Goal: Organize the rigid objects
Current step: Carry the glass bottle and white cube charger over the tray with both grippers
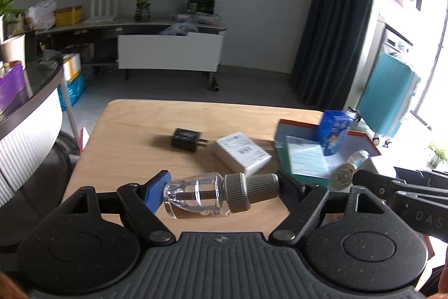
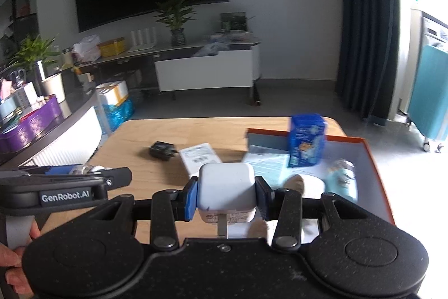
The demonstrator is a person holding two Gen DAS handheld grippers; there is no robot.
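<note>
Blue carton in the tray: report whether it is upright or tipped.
Upright: the blue carton stands on end inside the orange-rimmed tray, taller than wide.

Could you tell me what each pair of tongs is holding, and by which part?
Left tongs: small clear glass bottle with grey ribbed cap, gripped end to end. Right tongs: white cube-shaped charger, by its two sides.

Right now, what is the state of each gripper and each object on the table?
left gripper: shut on glass bottle, held sideways
right gripper: shut on white charger
black charger: lying on table
white box: flat on table
blue carton: upright in tray
small bottle: lying in tray
</note>
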